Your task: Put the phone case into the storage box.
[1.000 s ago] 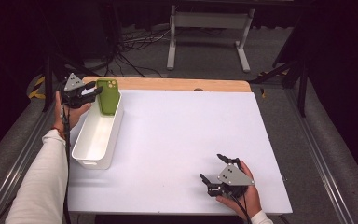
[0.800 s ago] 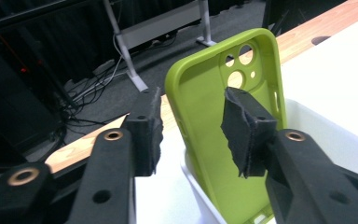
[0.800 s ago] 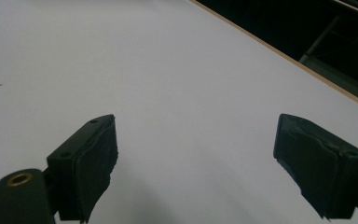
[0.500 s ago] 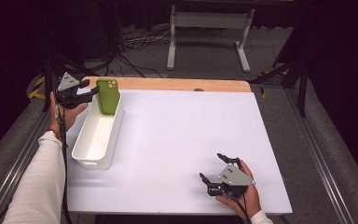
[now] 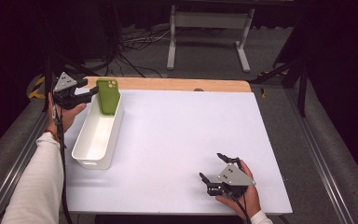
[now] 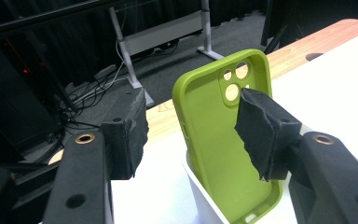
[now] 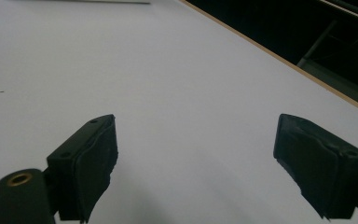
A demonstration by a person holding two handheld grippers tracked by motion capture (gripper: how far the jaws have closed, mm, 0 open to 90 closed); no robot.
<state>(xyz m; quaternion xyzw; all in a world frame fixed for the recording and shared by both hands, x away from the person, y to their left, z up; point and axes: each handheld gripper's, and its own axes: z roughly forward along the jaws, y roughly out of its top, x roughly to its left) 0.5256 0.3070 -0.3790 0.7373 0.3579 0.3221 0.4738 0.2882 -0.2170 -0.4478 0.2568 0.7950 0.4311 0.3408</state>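
Left tool [image 5: 93,91] newly released from phone case [image 5: 108,96]

We saw a lime-green phone case [image 5: 108,95] in a plain white bin [image 5: 98,135]. The bench [image 5: 177,140] was white with a pale wood strip along its far edge. Each hand-held gripper, left [image 5: 91,91] and right [image 5: 212,169], was black with a grey plate.
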